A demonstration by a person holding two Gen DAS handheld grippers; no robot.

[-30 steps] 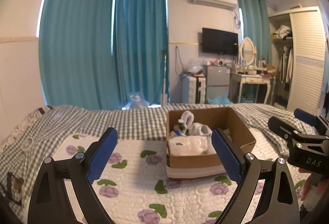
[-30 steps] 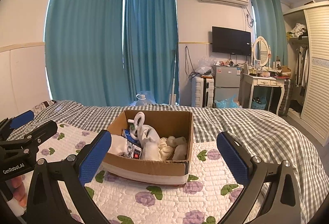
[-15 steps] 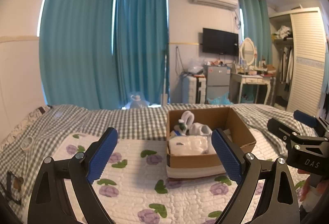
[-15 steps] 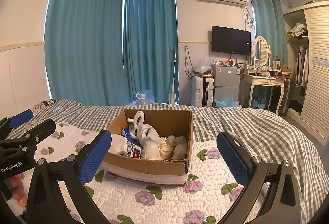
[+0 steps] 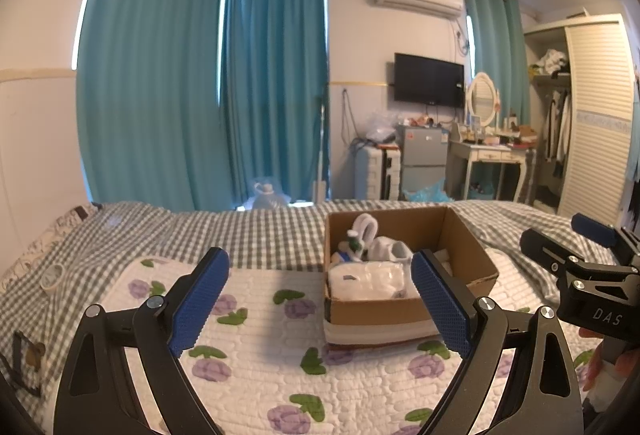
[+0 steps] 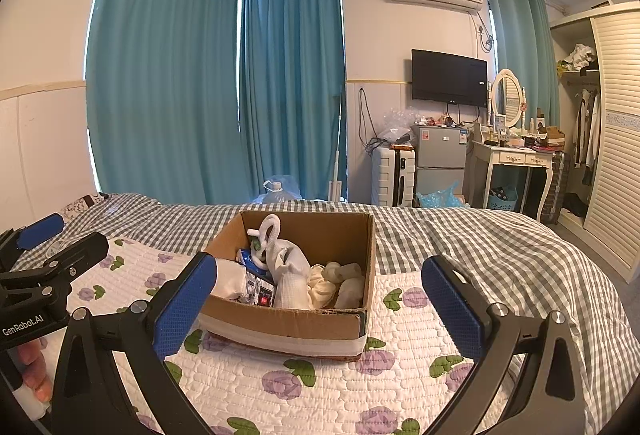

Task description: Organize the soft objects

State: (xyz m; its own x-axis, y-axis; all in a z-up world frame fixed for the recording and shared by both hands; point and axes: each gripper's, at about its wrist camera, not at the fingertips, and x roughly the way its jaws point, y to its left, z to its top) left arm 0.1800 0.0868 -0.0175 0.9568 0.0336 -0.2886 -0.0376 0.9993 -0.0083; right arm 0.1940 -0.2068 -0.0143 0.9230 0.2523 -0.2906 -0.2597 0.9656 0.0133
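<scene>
While both claws hover over the floral quilt [image 5: 360, 387], left wrist view: left gripper [image 5: 320, 299] spread wide, holding nothing; cardboard box [image 5: 472, 247] of soft items sits ahead, toward its right finger; right gripper [image 5: 576, 247] at far right.

Right wrist view: right gripper [image 6: 320, 295] wide open, empty; cardboard box [image 6: 288, 323] straight ahead between its fingers, white cloth bundle [image 6: 292, 271] inside; left gripper [image 6: 52, 247] at far left.
</scene>
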